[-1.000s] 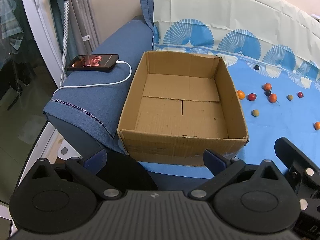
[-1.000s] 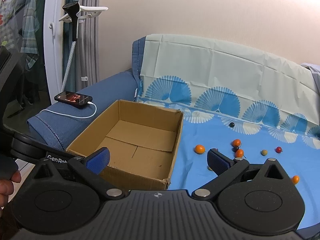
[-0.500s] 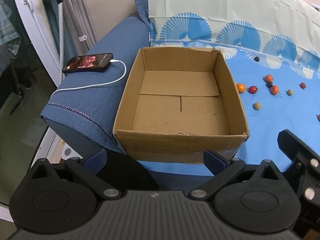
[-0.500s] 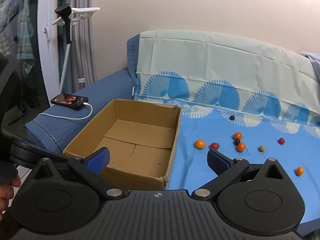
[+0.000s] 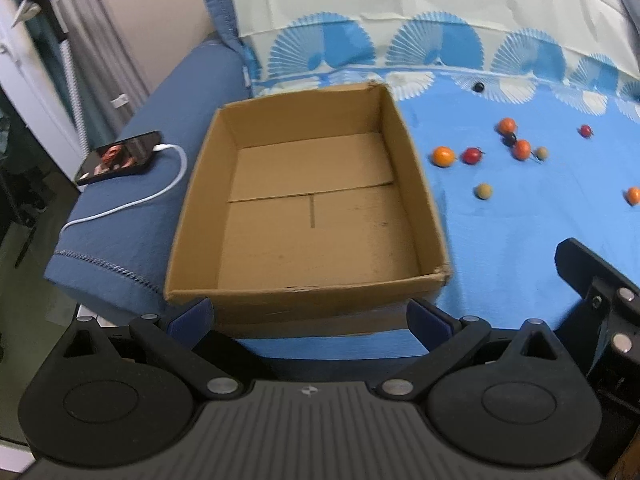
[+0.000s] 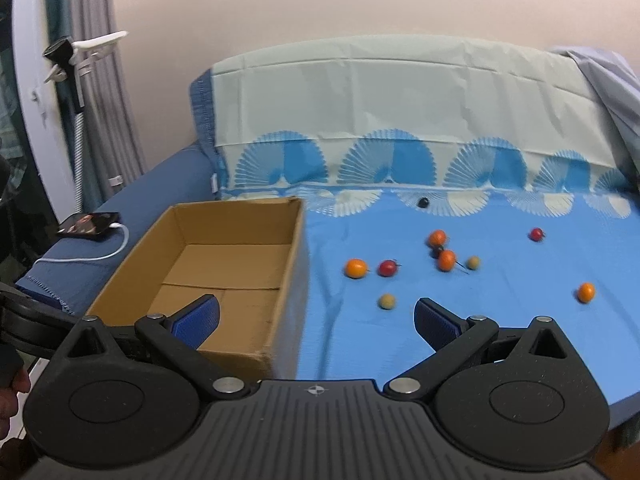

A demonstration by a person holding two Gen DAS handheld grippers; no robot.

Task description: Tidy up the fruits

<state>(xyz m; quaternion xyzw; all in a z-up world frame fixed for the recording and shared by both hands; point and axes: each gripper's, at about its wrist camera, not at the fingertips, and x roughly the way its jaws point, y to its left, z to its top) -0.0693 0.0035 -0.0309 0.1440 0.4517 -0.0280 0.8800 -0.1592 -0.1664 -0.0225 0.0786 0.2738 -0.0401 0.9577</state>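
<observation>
An open cardboard box [image 5: 396,132] with nothing inside sits on the sofa seat; it also shows in the right wrist view [image 6: 294,256]. Several small fruits lie scattered on the blue cloth right of it: an orange one [image 6: 355,268], a red one [image 6: 387,268], a tan one [image 6: 387,301], another orange one [image 6: 586,292]. In the left wrist view the orange one [image 5: 443,156] and the red one [image 5: 471,155] lie beyond the box. My left gripper [image 5: 310,316] is open at the box's near wall. My right gripper [image 6: 316,320] is open and empty, short of the fruits.
A phone [image 5: 120,157] on a white cable [image 5: 160,196] lies on the blue sofa armrest left of the box. The sofa back [image 6: 400,120] rises behind, covered by the patterned cloth. A window frame and curtain [image 6: 92,120] stand at far left.
Both grippers moved forward and to the right; the box and the fruits appear closer. Both stayed open. Nothing was picked up.
</observation>
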